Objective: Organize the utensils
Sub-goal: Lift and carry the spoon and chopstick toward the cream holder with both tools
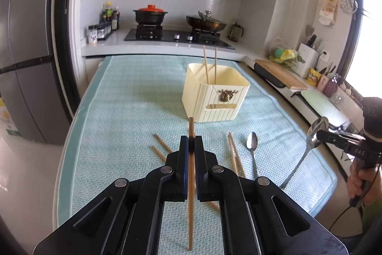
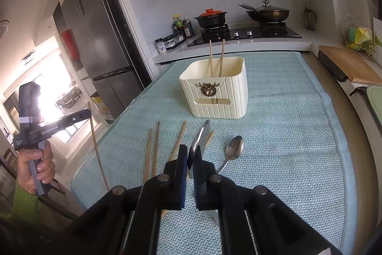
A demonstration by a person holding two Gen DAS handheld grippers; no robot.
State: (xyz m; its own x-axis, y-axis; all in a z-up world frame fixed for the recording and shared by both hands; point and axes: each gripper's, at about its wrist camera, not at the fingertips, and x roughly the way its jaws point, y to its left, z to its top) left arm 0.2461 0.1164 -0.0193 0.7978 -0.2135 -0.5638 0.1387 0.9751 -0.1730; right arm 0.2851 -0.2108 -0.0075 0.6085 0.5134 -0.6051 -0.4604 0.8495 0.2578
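Left gripper (image 1: 191,143) pinches a chopstick (image 1: 191,183), right gripper (image 2: 190,154) clamps a spoon (image 2: 201,135), cream holder (image 1: 214,97) ahead of both; thin edge grips could pivot, slip mid-carry.

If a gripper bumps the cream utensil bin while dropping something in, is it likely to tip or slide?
The cream bin looks wide and squat with a flat base, so tipping seems unlikely. It appears to be thin plastic holding only two chopsticks, probably light, so a bump might shift it. The textured mat beneath should add some grip.
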